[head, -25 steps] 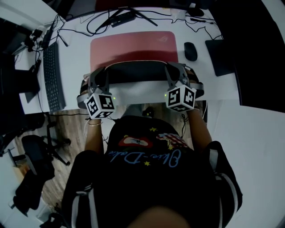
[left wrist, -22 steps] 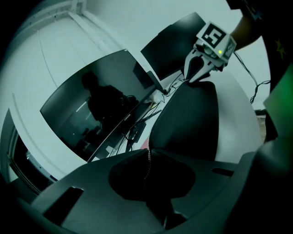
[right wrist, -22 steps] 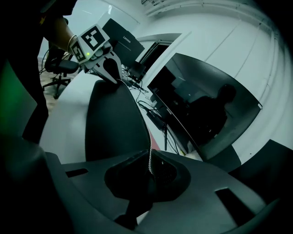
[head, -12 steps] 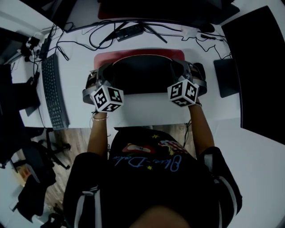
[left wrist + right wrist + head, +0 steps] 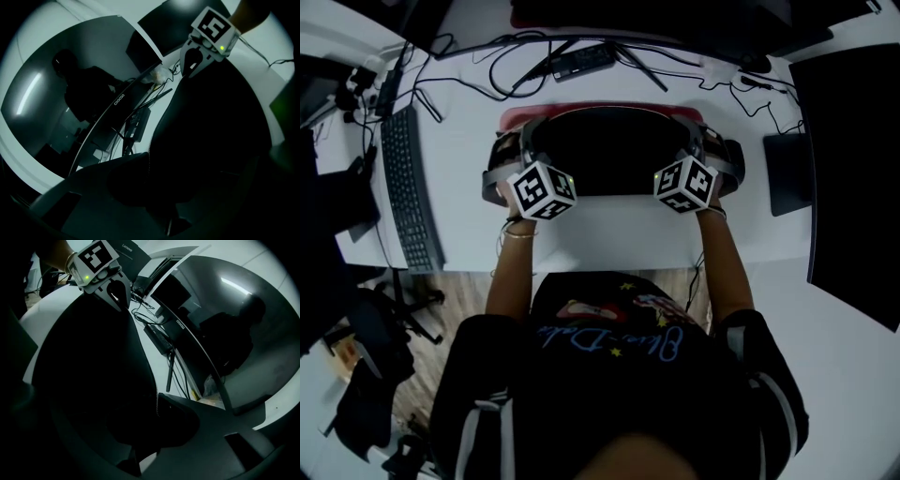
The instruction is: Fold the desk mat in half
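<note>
Head view, looking steeply down: a person stands at a white table (image 5: 609, 234) with a claw in each hand. The left claw (image 5: 522, 148) and right claw (image 5: 698, 150) each pinch a corner of the desk mat (image 5: 605, 155), which arches over itself, black underside up, with a strip of its red face showing at the far edge. A keyboard (image 5: 403, 187) lies well to the left, and a power strip (image 5: 581, 58) with cables lies beyond the mat. Left gripper view: the jaws are clamped together on the mat's stitched black edge, the sheet fills the right side, and a curved monitor (image 5: 93, 108) stands behind. Right gripper view: these jaws are likewise closed on the mat's stitched edge, with the left claw visible across the dark sheet.
</note>
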